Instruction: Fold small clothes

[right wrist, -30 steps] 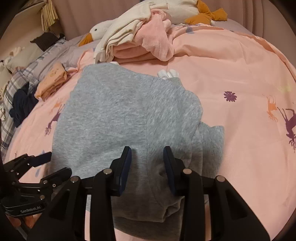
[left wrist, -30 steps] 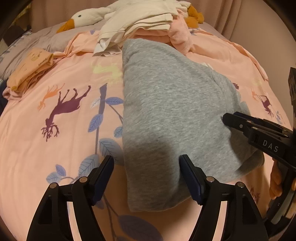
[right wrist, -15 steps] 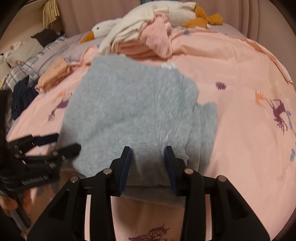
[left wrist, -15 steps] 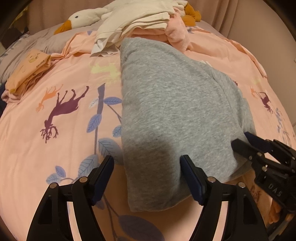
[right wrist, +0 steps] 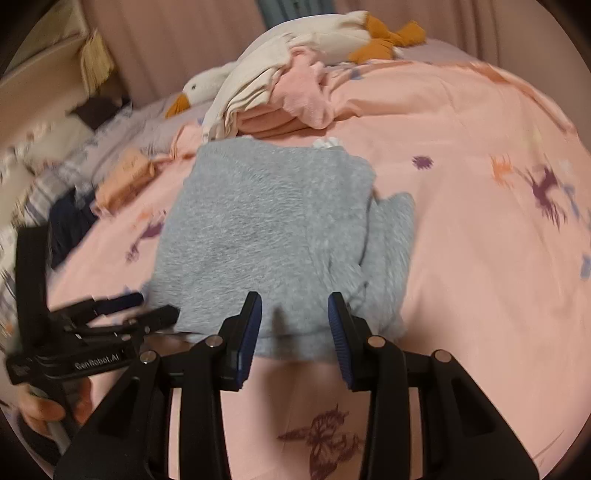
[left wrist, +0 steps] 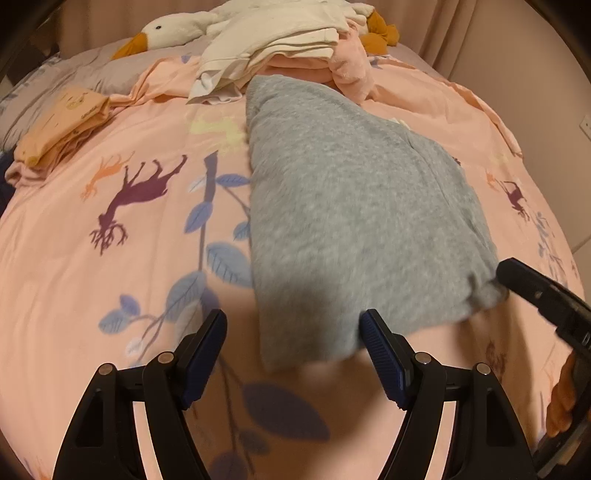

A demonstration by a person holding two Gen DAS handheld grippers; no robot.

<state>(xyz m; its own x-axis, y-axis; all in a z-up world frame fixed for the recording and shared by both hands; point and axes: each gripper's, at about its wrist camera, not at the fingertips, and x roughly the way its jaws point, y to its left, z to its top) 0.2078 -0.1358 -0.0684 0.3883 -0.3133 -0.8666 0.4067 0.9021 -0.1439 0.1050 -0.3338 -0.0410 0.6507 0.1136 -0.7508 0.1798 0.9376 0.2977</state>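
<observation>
Withdrawn toward the bed's near edge, right gripper (right wrist: pixel 294 334) and left gripper (left wrist: pixel 293 349) – fingers spread, empty – leave grey garment (right wrist: pixel 266 236) folded; unfolded pile (left wrist: pixel 280 40) remains.

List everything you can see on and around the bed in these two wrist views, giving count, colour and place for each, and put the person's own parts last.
grey garment: one, grey, folded, middle of the bed.
bedcover: one, pink with purple deer and blue leaves, under everything.
pile of clothes: one, cream on pink, beyond the grey garment.
goose toy: one, white with orange beak, behind the pile.
folded orange garment: one, pale orange, far left of the bedcover.
dark garment: one, navy, at the bed's left edge.
left gripper: one, black with blue fingers, open, at the garment's near corner.
right gripper: one, black, open, at the garment's near edge.
hand: one, holding the left gripper.
</observation>
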